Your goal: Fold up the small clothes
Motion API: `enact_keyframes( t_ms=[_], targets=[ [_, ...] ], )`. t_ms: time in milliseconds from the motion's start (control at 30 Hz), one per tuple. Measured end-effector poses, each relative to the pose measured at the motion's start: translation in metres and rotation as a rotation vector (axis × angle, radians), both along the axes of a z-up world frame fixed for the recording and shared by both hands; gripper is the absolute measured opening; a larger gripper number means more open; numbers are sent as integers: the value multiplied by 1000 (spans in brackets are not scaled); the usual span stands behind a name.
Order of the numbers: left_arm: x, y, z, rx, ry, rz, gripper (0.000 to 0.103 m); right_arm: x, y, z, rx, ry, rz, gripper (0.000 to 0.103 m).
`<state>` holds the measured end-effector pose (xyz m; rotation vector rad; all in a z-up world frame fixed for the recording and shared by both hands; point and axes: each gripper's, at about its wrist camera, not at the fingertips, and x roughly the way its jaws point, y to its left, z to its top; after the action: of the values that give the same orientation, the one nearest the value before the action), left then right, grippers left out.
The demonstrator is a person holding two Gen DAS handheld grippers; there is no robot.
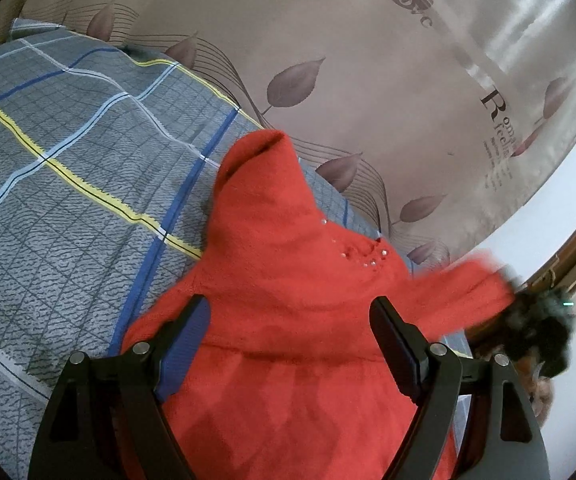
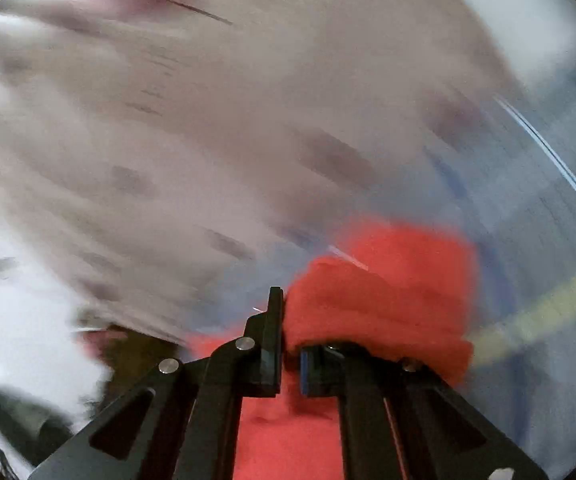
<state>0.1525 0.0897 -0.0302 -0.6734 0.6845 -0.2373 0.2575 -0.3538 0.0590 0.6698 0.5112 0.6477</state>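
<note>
Red fleece covered most of the left wrist view: a small red garment lay spread on the grey checked bedsheet, its pointed hood or collar end reaching toward the leaf-printed headboard behind the bed. The left gripper hovered over the garment's body with its jaws wide apart, pads clear of the cloth and nothing between them. One sleeve stretched away from the garment's body toward the side farthest from the sheet's yellow stripe, where a dark blurred shape (probably the other tool) met it. In the right wrist view, heavily smeared, the right gripper had its jaws drawn nearly together, and a bunched fold of the red garment sat against and over the fingers; it appeared pinched there, though the blur left the exact contact uncertain.
</note>
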Motion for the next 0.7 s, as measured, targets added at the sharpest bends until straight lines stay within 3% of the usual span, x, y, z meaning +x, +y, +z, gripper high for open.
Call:
enact_keyframes(
  t_ms=[33, 67, 100, 167, 200, 300, 500, 700],
  targets=[
    [0, 0, 0, 1, -1, 2, 82, -4, 2, 8, -44, -45, -30, 3],
    [0, 1, 0, 3, 0, 5, 82, 4, 5, 2, -128, -5, -69, 5],
    [0, 2, -1, 3, 1, 9, 82, 23, 6, -26, -207, 132, -81, 5],
    [-1, 4, -2, -8, -2, 11, 82, 37, 3, -70, -266, 278, -92, 6],
    [-2, 5, -2, -11, -3, 15, 82, 38, 1, -83, -278, 308, -106, 6],
    [-3, 10, 0, -25, -13, 27, 82, 34, -9, -90, -200, 307, -136, 9],
    [16, 40, 18, -78, 17, 41, 83, 31, 10, -89, -330, 305, -140, 11],
    [94, 54, 17, -105, 203, -141, 83, 29, -8, -94, -277, 317, -135, 11]
  ],
)
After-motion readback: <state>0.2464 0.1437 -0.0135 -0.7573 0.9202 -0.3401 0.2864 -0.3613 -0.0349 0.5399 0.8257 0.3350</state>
